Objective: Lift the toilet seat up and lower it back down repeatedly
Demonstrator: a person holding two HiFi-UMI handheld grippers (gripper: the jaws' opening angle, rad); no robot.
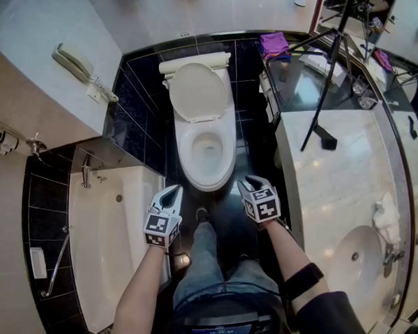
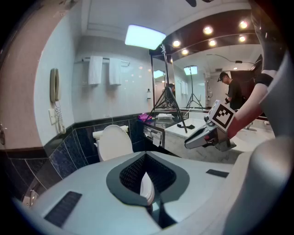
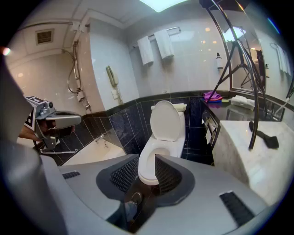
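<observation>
The toilet seat is seemingly lying down, lid raised. At its 6 o'clock the left gripper is hovering clenched and empty, the right gripper released. Another lift is pending.

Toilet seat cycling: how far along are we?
Done: the lid stands raised against the tank; cycles so far can't be told. In hand: nothing; left gripper, jaws together, and right gripper, jaws apart, hang short of the bowl. Remaining: probably reach in, lower it, repeat.
</observation>
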